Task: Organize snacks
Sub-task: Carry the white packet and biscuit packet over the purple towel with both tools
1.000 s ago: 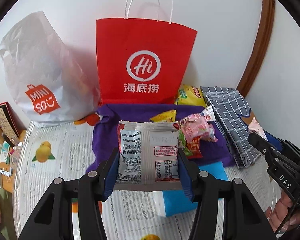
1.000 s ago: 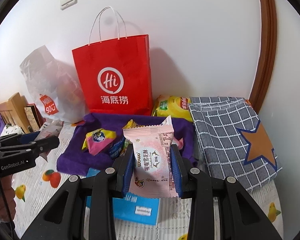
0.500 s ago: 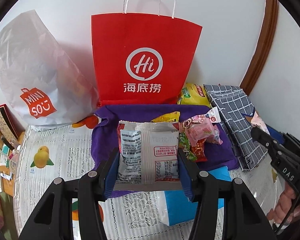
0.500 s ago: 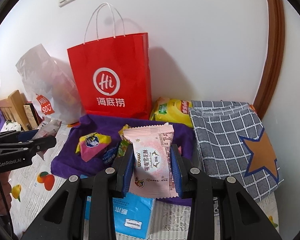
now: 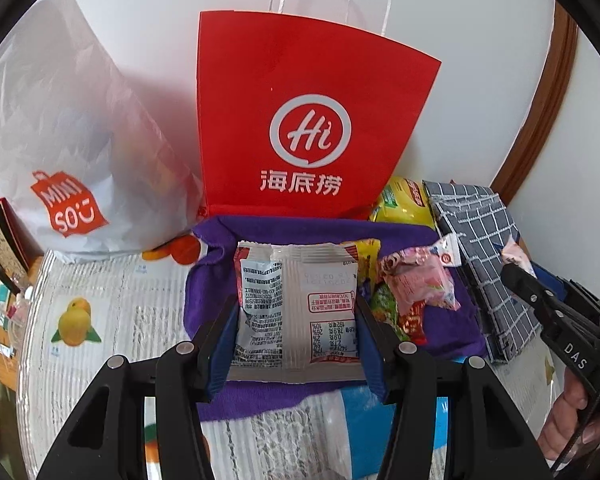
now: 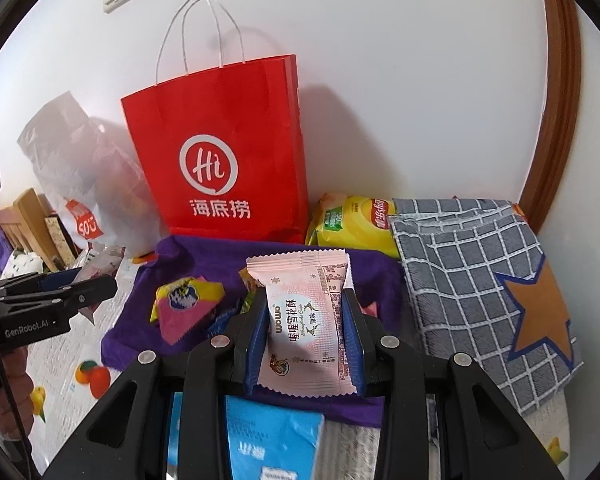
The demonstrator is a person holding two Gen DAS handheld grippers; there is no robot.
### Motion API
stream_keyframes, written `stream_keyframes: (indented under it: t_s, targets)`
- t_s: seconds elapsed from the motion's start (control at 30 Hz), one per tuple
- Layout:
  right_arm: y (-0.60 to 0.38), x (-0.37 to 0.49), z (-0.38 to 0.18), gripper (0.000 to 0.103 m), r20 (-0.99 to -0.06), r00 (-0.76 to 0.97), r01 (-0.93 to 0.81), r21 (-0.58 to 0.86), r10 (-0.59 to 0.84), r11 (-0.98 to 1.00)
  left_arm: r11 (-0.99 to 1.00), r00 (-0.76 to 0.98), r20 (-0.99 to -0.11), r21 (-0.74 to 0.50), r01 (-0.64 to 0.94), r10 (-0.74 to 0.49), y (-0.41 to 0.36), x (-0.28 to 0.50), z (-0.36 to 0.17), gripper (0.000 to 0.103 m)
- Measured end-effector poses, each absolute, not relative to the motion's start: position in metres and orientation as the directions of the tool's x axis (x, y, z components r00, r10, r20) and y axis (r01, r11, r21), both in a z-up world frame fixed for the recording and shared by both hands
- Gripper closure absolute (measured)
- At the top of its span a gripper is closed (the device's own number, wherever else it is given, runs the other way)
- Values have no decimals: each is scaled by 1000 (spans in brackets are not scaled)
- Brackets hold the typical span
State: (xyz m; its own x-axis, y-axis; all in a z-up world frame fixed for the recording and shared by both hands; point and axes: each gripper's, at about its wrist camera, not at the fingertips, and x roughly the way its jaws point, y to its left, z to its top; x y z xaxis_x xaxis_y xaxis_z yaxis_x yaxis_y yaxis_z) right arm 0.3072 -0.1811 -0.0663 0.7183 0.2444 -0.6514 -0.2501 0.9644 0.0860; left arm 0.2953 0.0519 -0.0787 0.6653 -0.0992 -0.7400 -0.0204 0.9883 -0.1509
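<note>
Both tongs [image 5: 296, 316] [image 6: 306, 320] nearer the red bag [image 5: 308, 120] than before.

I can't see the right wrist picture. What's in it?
The right tongs pinch a pink snack packet above a purple cloth strewn with wrapped snacks. Behind stand a red paper bag and a yellow chip bag; a checked cloth lies right.

Home: shopping bags [image 6: 220, 152], fruit-print tablecloth [image 5: 112, 320]
</note>
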Motion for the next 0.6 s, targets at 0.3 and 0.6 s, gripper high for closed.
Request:
stream_keyframes:
  t_s: [0.3,0.6]
  targets:
    - [-164,341,-73,68,-648,709,-263,124,279,957,987,662,-741,-159,-9,-113,44,327,-86,51]
    - [-151,372,-87,68,-660,696,-278,115,283,954,988,656,-743,-154,32,-137,31,355,-97,51]
